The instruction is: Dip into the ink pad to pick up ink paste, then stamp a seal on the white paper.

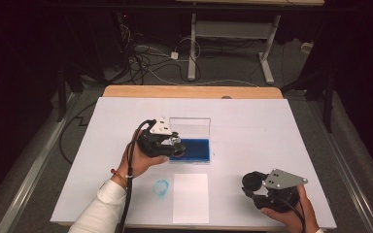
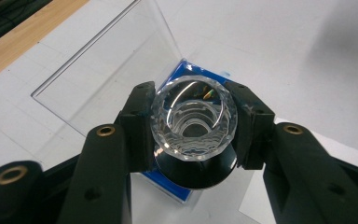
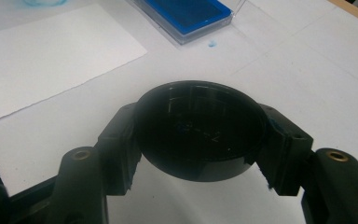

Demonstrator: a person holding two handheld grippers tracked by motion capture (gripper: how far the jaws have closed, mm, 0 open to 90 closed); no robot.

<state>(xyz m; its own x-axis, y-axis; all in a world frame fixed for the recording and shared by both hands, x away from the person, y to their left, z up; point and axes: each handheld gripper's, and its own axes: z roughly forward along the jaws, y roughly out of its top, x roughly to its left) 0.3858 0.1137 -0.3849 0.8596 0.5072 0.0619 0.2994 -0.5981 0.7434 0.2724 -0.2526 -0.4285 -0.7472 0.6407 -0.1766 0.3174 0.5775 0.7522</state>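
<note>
Black jaws of the left hand-held gripper [image 2: 193,128] are clamped on a faceted clear crystal stamp with a round black base [image 2: 194,119], pressing its sides. It hangs just above a shallow clear tray of blue ink [image 1: 193,149], whose clear lid [image 1: 190,127] stands upright behind it on the white bench [image 1: 252,131]. At the bench's near right, the right hand-held gripper [image 3: 199,140] is closed around a round black cap [image 3: 199,135], one jaw on each side, above the surface. Between the two hands lies a white sheet of paper [image 1: 190,197], with a faint blue ring print [image 1: 161,188] just to its left.
</note>
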